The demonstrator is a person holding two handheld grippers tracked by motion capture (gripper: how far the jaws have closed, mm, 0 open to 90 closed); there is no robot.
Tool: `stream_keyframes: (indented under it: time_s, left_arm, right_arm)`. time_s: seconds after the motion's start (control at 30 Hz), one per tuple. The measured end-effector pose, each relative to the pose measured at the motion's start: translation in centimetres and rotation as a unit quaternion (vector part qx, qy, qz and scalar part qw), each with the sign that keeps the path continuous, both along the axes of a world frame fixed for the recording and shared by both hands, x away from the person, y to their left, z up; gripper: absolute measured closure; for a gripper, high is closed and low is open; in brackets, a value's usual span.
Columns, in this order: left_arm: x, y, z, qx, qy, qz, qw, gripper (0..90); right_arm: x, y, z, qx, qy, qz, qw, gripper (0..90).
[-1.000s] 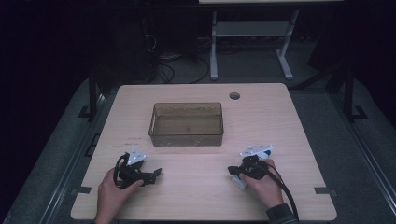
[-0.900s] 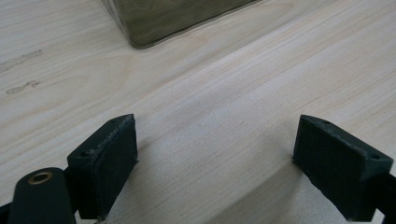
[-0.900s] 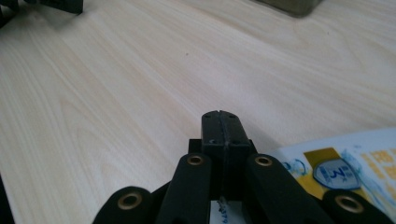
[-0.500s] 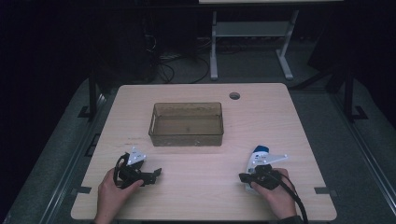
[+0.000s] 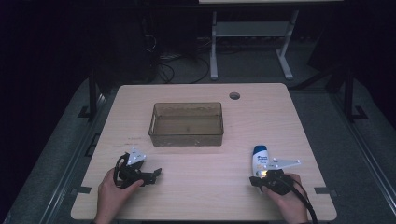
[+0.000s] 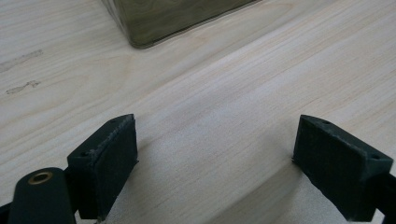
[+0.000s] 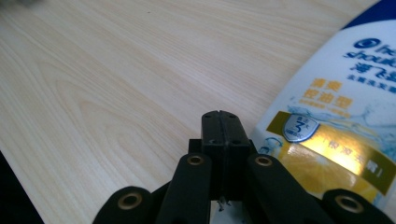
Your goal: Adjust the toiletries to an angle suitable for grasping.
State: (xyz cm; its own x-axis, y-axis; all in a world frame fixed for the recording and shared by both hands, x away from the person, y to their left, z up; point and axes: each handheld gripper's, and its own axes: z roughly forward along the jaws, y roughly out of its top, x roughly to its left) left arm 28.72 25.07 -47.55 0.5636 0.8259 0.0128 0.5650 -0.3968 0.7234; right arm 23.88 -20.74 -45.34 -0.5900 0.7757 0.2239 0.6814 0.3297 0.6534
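The right claw (image 7: 219, 122) is seen with its jaws pressed flat together, nothing between them, low over the desk (image 5: 196, 186) near the front right corner. A white shampoo bottle with a blue cap (image 5: 259, 160) lies just beside the closed jaws, its label close against them in the right gripper view (image 7: 336, 121); whether it is touched cannot be told. Bare wood is left between the bottle and the right edge of the desk, and a narrower strip toward the front edge. The left claw (image 6: 224, 163) is held wide apart and empty, near the front left. Between the two claws a broad stretch of desk lies open. Farther back, a clear brown bin (image 5: 187, 124) is set at the middle, well apart from both claws, a corner of it seen in the left gripper view (image 6: 154, 23). A round hole (image 5: 234, 95) is seen near the far edge.
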Motion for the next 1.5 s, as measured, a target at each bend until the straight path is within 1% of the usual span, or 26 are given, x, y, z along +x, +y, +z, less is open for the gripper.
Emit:
stream_keyframes:
  time_s: [0.23, 0.43, 0.7, 0.8, 0.83, 0.9, 1.03, 1.17, 1.23, 1.27, 1.3, 1.43, 1.47, 1.5]
  left_arm:
    - [0.0, 0.0, 0.0, 0.0, 0.0, 0.0, 1.0, 12.4]
    - [0.0, 0.0, 0.0, 0.0, 0.0, 0.0, 1.0, 12.4]
    - [0.0, 0.0, 0.0, 0.0, 0.0, 0.0, 1.0, 12.5]
    - [0.0, 0.0, 0.0, 0.0, 0.0, 0.0, 1.0, 12.5]
    - [0.0, 0.0, 0.0, 0.0, 0.0, 0.0, 1.0, 12.4]
    - [0.0, 0.0, 0.0, 0.0, 0.0, 0.0, 1.0, 12.5]
    - [0.0, 0.0, 0.0, 0.0, 0.0, 0.0, 1.0, 12.4]
    - [0.0, 0.0, 0.0, 0.0, 0.0, 0.0, 1.0, 12.4]
    - [0.0, 0.0, 0.0, 0.0, 0.0, 0.0, 1.0, 12.5]
    - [0.0, 0.0, 0.0, 0.0, 0.0, 0.0, 1.0, 12.5]
    - [0.0, 0.0, 0.0, 0.0, 0.0, 0.0, 1.0, 12.4]
    - [0.0, 0.0, 0.0, 0.0, 0.0, 0.0, 1.0, 12.4]
    - [0.0, 0.0, 0.0, 0.0, 0.0, 0.0, 1.0, 12.5]
    - [0.0, 0.0, 0.0, 0.0, 0.0, 0.0, 1.0, 12.4]
  right_arm:
    - [-0.6, -1.3, -0.1, -0.005, 0.005, -0.017, 0.9998, 90.0]
    - [-0.9, -2.3, -0.2, -0.011, 0.003, -0.026, 0.9996, 90.0]
    - [-1.3, -3.7, -0.3, -0.012, 0.004, -0.04, 0.9991, 90.0]
    - [-1.4, -4.3, -0.3, -0.014, 0.002, -0.049, 0.9987, 90.0]
    - [-1.6, -4.8, -0.3, -0.013, 0.001, -0.055, 0.9984, 90.0]
    - [-1.6, -5.0, -0.3, -0.013, 0.003, -0.057, 0.9983, 90.0]
    - [-1.9, -5.7, -0.3, -0.02, 0.002, -0.071, 0.9973, 90.0]
    - [-2.0, -6.3, -0.3, -0.019, 0.001, -0.073, 0.9972, 90.0]
    - [-2.0, -6.2, -0.2, -0.016, -0.002, -0.069, 0.9975, 89.9]
    - [-2.0, -6.1, -0.1, -0.015, 0.001, -0.069, 0.9975, 89.9]
    - [-2.0, -6.0, -0.1, -0.013, -0.002, -0.064, 0.9978, 89.7]
    - [-1.9, -5.8, -0.1, -0.011, -0.004, -0.06, 0.9982, 84.6]
    - [-1.9, -5.8, 0.0, -0.008, 0.001, -0.06, 0.9982, 83.0]
    - [-1.8, -5.8, 0.1, -0.005, -0.003, -0.054, 0.9985, 81.9]
